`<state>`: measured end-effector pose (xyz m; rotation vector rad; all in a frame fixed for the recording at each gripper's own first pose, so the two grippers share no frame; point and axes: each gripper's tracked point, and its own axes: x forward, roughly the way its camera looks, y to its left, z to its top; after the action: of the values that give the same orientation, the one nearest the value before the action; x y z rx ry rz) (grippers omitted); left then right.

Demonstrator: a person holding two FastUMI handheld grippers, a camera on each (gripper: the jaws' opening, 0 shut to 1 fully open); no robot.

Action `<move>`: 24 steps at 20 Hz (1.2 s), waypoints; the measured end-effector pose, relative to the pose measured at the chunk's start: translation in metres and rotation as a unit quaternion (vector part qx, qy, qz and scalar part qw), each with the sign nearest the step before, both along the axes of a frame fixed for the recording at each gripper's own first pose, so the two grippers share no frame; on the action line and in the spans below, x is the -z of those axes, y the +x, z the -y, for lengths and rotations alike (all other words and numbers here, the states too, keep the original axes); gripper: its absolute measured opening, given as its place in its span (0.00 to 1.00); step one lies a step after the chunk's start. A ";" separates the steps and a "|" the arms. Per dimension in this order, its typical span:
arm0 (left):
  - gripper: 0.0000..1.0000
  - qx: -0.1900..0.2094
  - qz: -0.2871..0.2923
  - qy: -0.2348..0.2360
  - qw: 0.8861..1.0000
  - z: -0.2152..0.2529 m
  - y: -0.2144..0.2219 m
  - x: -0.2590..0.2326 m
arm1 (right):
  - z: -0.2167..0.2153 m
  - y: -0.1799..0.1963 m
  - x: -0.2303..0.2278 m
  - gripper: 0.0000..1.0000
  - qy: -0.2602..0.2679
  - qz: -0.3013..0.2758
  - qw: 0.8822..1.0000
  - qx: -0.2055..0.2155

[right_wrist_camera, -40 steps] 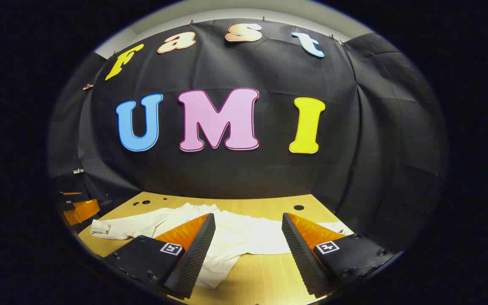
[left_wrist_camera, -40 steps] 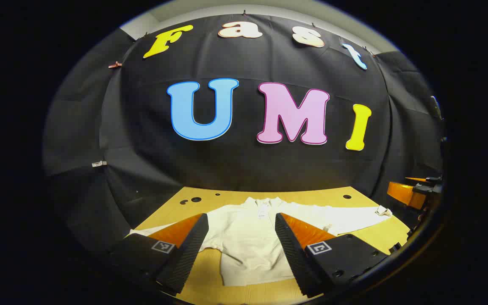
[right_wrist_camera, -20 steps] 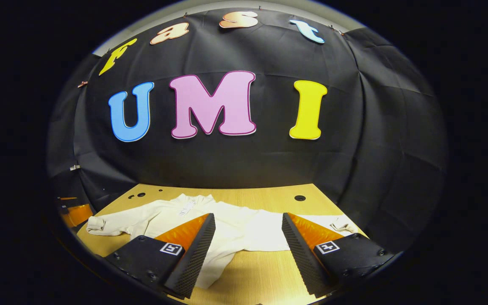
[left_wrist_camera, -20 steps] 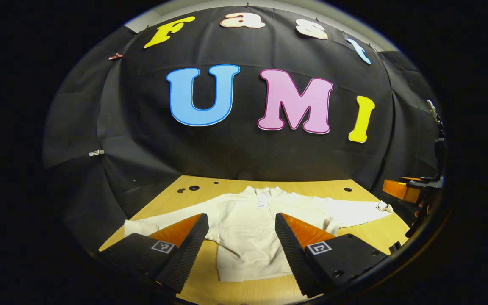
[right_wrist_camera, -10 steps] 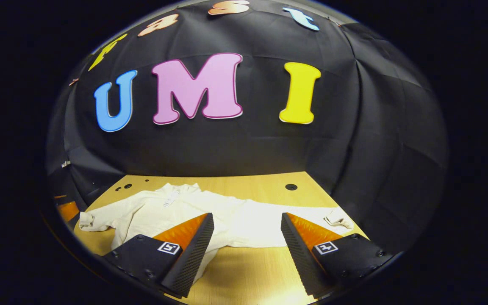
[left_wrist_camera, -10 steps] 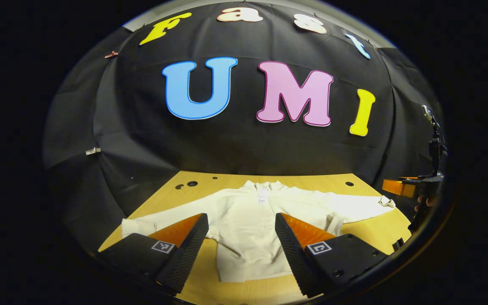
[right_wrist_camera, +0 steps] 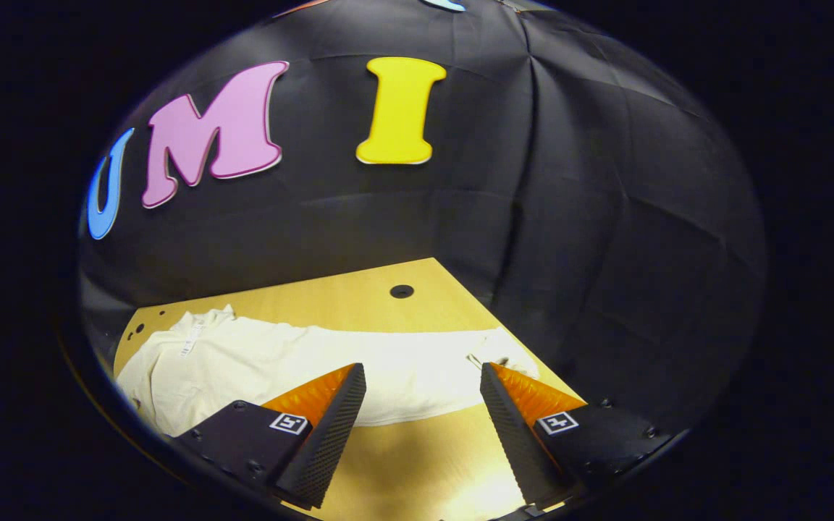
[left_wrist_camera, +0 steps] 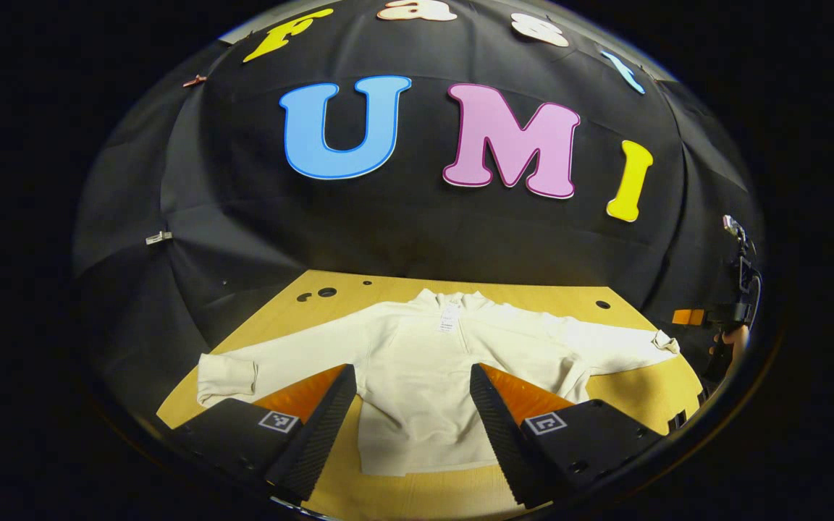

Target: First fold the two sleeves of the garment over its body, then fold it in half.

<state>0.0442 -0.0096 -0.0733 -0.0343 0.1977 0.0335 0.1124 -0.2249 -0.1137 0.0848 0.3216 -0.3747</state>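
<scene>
A cream long-sleeved garment (left_wrist_camera: 424, 369) lies flat on the wooden table (left_wrist_camera: 316, 307), collar toward the back wall and both sleeves spread out sideways. My left gripper (left_wrist_camera: 410, 405) hovers open above the lower body, near the hem. One sleeve's cuff (left_wrist_camera: 225, 376) lies at the left, the other cuff (left_wrist_camera: 667, 341) at the right. In the right gripper view the garment (right_wrist_camera: 258, 362) stretches across the table, and my right gripper (right_wrist_camera: 424, 405) is open over its outstretched sleeve (right_wrist_camera: 417, 369), with that cuff (right_wrist_camera: 500, 354) close to one finger. The right gripper (left_wrist_camera: 728, 325) also appears at the far right edge of the left gripper view, with a hand behind it.
The table (right_wrist_camera: 359, 297) has small round holes near its back edge (right_wrist_camera: 401, 291) and back left corner (left_wrist_camera: 326, 292). Black cloth walls close in behind and on both sides. Bare wood lies in front of the hem and past the right sleeve.
Both grippers have risen and tipped down, so more of the table shows. The right gripper has swung right toward the right sleeve's cuff. The garment lies unmoved.
</scene>
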 end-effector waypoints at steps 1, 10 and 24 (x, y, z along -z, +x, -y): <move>0.98 -0.004 -0.007 0.002 1.000 -0.002 0.002 0.005 | 0.012 0.006 0.006 0.98 0.002 -0.007 1.000 0.008; 0.97 -0.027 -0.036 0.046 0.998 -0.005 0.021 0.013 | 0.134 0.063 0.083 0.98 0.033 -0.109 0.989 0.097; 1.00 -0.008 -0.037 0.050 0.998 0.032 0.048 -0.003 | 0.150 0.071 0.143 0.91 0.115 -0.156 0.978 0.082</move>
<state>0.0920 -0.0418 -0.0699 0.0658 0.2694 0.0598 0.1837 -0.3749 -0.2566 0.2818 0.6709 -0.5153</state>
